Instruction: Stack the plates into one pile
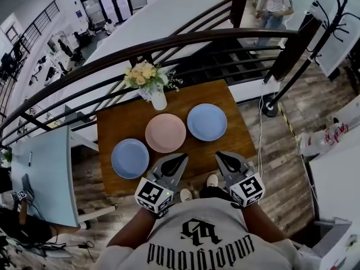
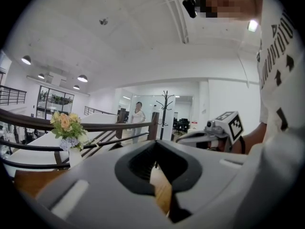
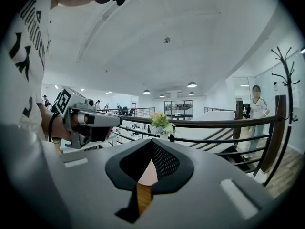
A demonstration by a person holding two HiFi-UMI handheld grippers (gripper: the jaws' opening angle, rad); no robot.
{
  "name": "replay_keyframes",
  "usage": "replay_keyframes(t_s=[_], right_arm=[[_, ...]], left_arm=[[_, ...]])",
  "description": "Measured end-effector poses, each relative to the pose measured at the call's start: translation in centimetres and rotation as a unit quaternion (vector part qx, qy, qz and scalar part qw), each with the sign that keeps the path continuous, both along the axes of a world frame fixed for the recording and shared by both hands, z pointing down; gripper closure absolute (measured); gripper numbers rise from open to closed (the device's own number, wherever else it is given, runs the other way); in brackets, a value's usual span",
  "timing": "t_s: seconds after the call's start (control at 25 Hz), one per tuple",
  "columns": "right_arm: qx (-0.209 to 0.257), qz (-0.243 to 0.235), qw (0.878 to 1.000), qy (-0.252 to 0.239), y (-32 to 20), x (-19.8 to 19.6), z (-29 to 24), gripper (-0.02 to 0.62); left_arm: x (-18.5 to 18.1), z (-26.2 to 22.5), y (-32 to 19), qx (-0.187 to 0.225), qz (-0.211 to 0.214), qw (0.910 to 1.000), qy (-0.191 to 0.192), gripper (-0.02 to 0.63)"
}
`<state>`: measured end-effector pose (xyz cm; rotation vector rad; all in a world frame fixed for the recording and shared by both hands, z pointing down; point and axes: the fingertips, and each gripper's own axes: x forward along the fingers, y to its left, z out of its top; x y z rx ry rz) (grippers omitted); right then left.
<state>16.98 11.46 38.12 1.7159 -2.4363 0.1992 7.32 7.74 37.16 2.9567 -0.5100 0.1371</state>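
Left hand-held gripper (image 1: 175,161) and right hand-held gripper (image 1: 224,158) are each closed, jaw tips met, nothing held. Both sit at the near edge of the tabletop (image 1: 121,122), short of the plates. Three plates lie flat in a slanted row, close beside one another, none overlapping. The left blue plate (image 1: 130,158) is nearest the left hand-held gripper, the pink plate (image 1: 165,133) is central, and the right blue plate (image 1: 206,122) is farthest back. No stacking is done yet. Assessment: the step in hand is the approach to a first plate. Recommended: open the jaws before arrival, come in low and nearly level, and pass one jaw under the lip and one over, gripping the rim only. The pink plate appears the sensible base, being central, with each blue plate taken by the gripper on its own side. Lift clear before crossing and centre before release. Hazards: the vase of flowers (image 1: 157,99) stands just behind the pink plate, and smooth rims may slip in a shallow grip.
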Motion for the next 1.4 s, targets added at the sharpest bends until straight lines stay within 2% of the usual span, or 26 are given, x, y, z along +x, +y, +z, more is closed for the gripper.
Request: replay_keyframes(t_s=[0.24,0.48,1.04,1.4], right_arm=[[-0.01,-0.013,1.0,-0.004,-2.6,-0.6,1.0,0.595],[-0.017,-0.028,0.999,-0.008,-5.2,0.6,2.1,0.595],[-0.067,-0.026,0.997,-0.017,-11.5,9.1,6.6,0.595],[-0.116,-0.01,0.993,-0.027,-15.6,15.4,12.0,0.554]], left_arm=[[-1.0,0.6,-2.1,-0.005,-0.015,0.9998,-0.008,0.56],[-0.6,1.5,-4.5,-0.013,-0.038,0.9991,-0.015,0.56],[7.4,6.1,-10.8,-0.056,-0.041,0.9966,-0.046,0.56],[11.7,10.7,-14.5,-0.088,-0.045,0.9929,-0.066,0.56]])
